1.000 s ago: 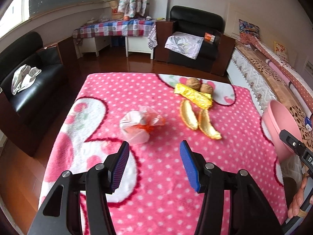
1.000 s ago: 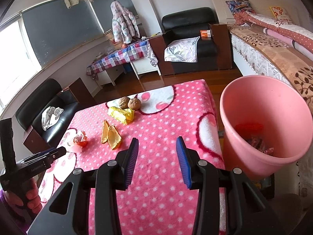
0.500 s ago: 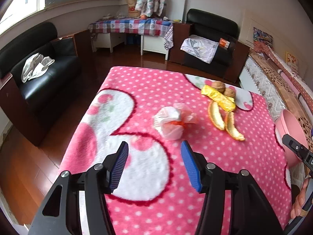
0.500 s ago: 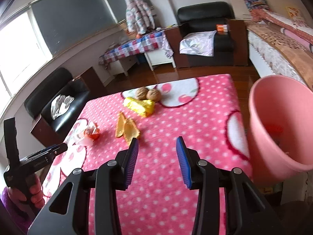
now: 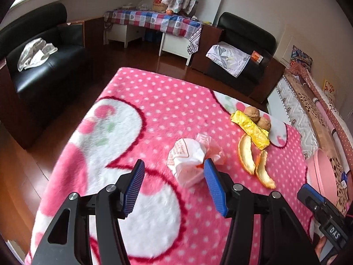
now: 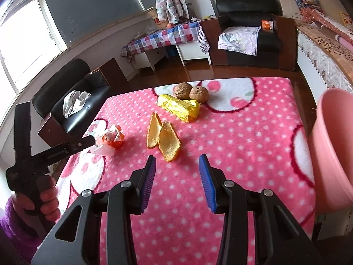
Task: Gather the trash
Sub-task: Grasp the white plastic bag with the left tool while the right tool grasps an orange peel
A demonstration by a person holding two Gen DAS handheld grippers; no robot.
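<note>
Beside wrapper (image 5: 187, 161), left gripper (image 5: 173, 185) nearer

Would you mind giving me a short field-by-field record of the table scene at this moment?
surface: pink polka-dot blanket
left gripper: open, at the crumpled wrapper, not closed on it
right gripper: open, empty, just short of the peels
peels: two orange peels, side by side
other items: yellow foil packet; two walnuts behind it
bin: pink bucket at the table's right edge
</note>
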